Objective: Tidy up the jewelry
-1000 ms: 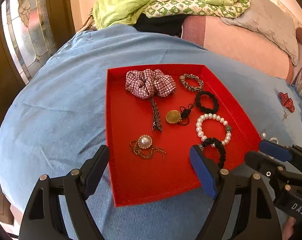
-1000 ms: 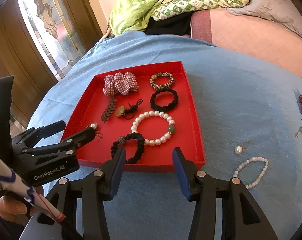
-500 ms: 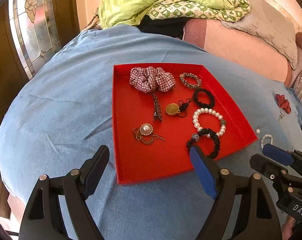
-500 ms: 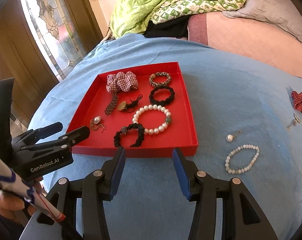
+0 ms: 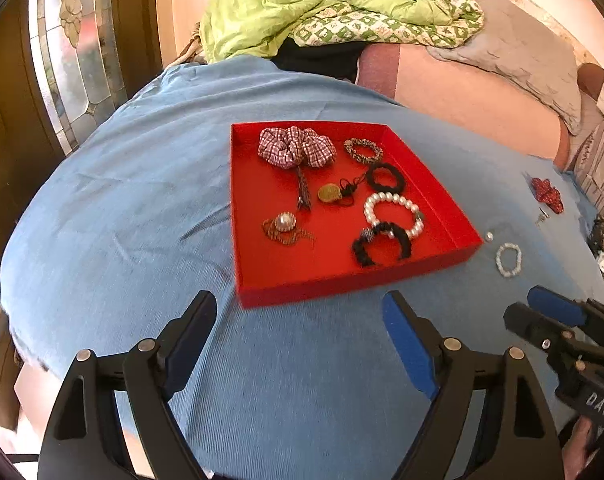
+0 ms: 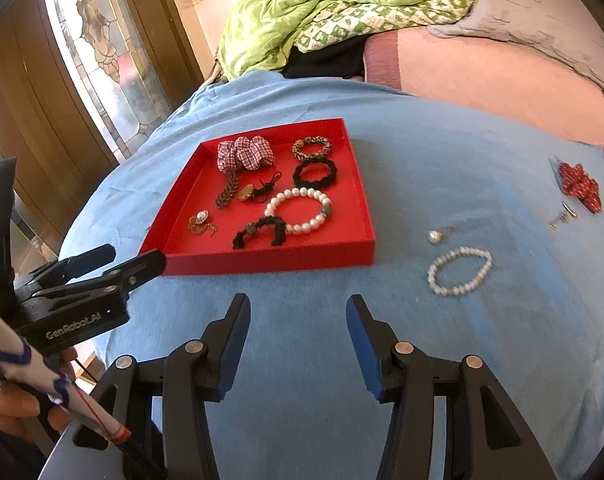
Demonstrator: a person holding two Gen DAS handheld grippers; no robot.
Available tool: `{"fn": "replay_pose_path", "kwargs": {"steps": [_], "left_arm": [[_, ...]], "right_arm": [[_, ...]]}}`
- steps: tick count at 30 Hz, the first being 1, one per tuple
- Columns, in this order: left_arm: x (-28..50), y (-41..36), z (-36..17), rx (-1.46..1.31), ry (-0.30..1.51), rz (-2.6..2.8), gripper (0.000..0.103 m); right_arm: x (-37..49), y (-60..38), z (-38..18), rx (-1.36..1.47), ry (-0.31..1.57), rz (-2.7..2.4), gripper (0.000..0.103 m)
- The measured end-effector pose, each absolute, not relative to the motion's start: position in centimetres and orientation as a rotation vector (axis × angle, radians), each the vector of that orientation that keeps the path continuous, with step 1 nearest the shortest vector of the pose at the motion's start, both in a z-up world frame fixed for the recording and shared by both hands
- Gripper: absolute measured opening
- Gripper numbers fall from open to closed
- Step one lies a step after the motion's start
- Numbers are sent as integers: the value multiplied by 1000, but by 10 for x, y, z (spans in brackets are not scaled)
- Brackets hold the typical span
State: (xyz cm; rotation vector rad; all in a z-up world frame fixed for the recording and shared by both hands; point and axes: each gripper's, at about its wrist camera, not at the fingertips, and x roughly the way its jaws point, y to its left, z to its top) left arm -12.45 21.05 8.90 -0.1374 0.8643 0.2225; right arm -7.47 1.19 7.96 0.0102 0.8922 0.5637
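Blue cloth (image 6: 422, 360) covers the work surface, bedding heaped behind. Left gripper (image 5: 299, 342): jaws apart, empty, hanging short of the red tray (image 5: 342, 284). Right gripper (image 6: 295, 344): jaws apart, empty, also short of the tray.

Tray holds plaid scrunchie (image 6: 243, 153), two dark hair ties, patterned band, pearl bracelet (image 6: 299, 210), pendant, brooch.

Left on the cloth, right of the tray: white bead bracelet (image 6: 460, 271), single pearl piece (image 6: 436, 236), red bow (image 6: 580, 186), small clip. Judged well over half done.
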Motion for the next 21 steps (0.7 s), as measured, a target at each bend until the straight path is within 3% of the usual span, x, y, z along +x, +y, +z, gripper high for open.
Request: {"fn": "replay_pose_path", "kwargs": {"steps": [7,15,19,21], "left_arm": [[-174,184,96,-86,805,201,85],[-219,162,97,-57,786,190,88],[-239,158,113,-20,690,278,88],[-247,157,123,9,634,326,96]], "right_arm": [[-118,-7,85,-56,821,514,56],[-173,-16,97,-144,684,456,76],[-197,-20,112,-177,559,395,88],[-204,-20,117,-194,513,381,93]]}}
